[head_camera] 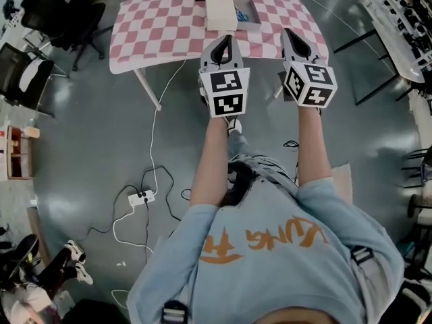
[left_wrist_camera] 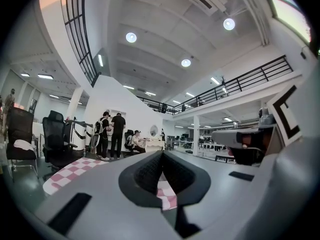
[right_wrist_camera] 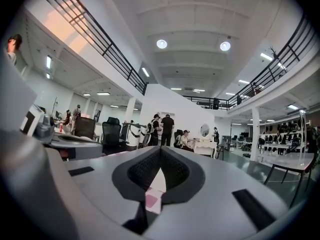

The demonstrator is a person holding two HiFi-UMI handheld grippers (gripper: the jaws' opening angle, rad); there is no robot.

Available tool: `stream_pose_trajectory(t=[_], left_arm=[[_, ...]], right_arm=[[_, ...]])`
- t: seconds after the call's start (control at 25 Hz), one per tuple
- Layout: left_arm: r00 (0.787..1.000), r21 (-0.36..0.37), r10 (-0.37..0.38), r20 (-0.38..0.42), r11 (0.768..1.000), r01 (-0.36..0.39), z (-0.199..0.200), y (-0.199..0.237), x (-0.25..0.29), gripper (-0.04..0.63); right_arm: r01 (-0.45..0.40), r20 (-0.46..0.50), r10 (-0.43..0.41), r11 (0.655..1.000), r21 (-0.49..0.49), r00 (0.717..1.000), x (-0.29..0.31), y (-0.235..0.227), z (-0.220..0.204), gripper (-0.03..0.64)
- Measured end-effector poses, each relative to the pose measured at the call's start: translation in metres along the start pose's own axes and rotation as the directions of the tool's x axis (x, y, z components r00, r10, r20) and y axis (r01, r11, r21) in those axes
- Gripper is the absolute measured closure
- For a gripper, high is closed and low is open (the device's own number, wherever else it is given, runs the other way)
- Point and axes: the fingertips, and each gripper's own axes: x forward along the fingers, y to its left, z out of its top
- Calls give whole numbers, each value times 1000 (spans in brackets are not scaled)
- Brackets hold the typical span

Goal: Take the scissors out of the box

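Your left tool (head_camera: pixel 227 42) and right tool (head_camera: pixel 290 36) are held side by side and apart, both pointing level at the table (head_camera: pixel 155 25), with their tips over its near edge. The checked cloth runs wide to the left of the left tool, while the table's right corner ends just beyond the right tool. Open grey floor lies below both tools, with a table leg (head_camera: pixel 145 86) down to the left and a power strip (head_camera: pixel 142 196) with loose cables further back. Both tools are fully closed, tips meeting, with nothing between them and touching nothing. The box (head_camera: pixel 251 20) sits ahead, between the two tools' lines and nearer the far edge, its white lid (head_camera: pixel 221 11) touching its left side. The scissors (head_camera: pixel 241 14) show only as a small blue shape inside it.
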Motion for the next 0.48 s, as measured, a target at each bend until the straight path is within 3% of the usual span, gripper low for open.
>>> stream_pose_trajectory(t=[0.2, 0.48], left_arm=[[1000, -18, 29, -11, 999, -29, -4, 20, 36, 578], [996, -78, 44, -76, 996, -50, -33, 41, 109, 578]], right_arm=[[-5, -3, 5, 999, 36, 1000, 40, -19, -7, 620], [-23, -80, 28, 998, 63, 996, 120, -45, -38, 620]])
